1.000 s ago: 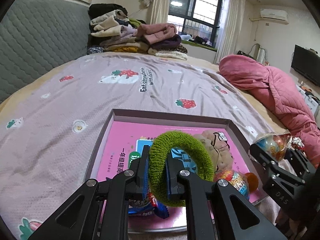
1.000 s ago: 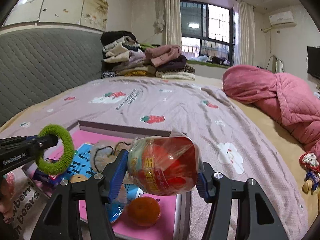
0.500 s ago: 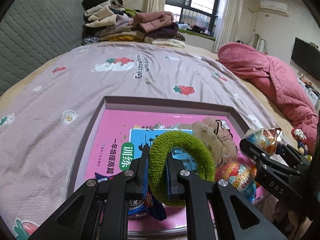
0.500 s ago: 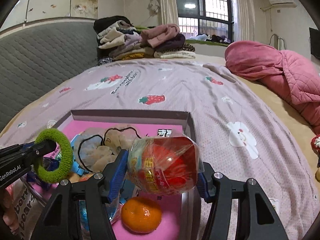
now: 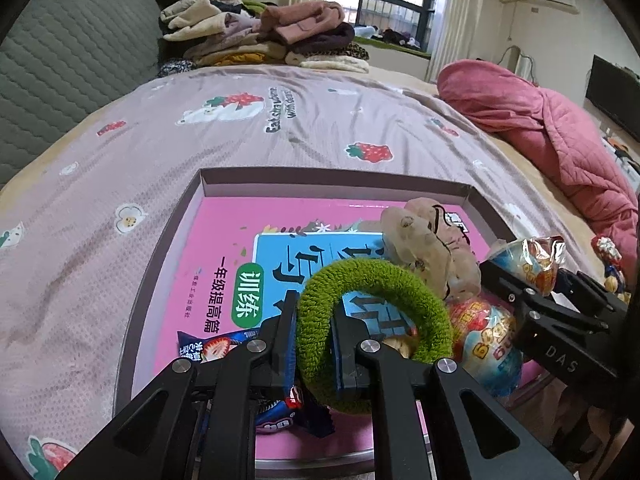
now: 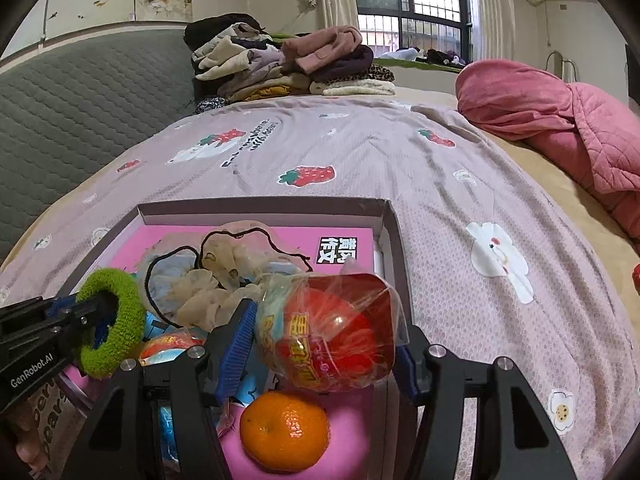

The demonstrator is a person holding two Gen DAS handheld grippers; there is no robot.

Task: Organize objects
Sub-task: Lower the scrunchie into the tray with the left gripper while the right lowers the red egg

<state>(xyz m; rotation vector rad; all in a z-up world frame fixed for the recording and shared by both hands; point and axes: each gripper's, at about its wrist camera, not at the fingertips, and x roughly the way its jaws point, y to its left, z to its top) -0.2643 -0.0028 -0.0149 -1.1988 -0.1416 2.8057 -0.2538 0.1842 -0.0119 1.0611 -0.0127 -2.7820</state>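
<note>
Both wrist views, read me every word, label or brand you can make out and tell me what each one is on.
"GenRobot.AI": side of the left gripper.
"DAS": body of the right gripper.
"Eat strawberries with bears", partly blurred: bed sheet.
"训练" and "一年级提高篇": pink book in the box.
"作文": the book's far corner.
Wrapped egg toy and blue snack packet: print too distorted to read.
</note>
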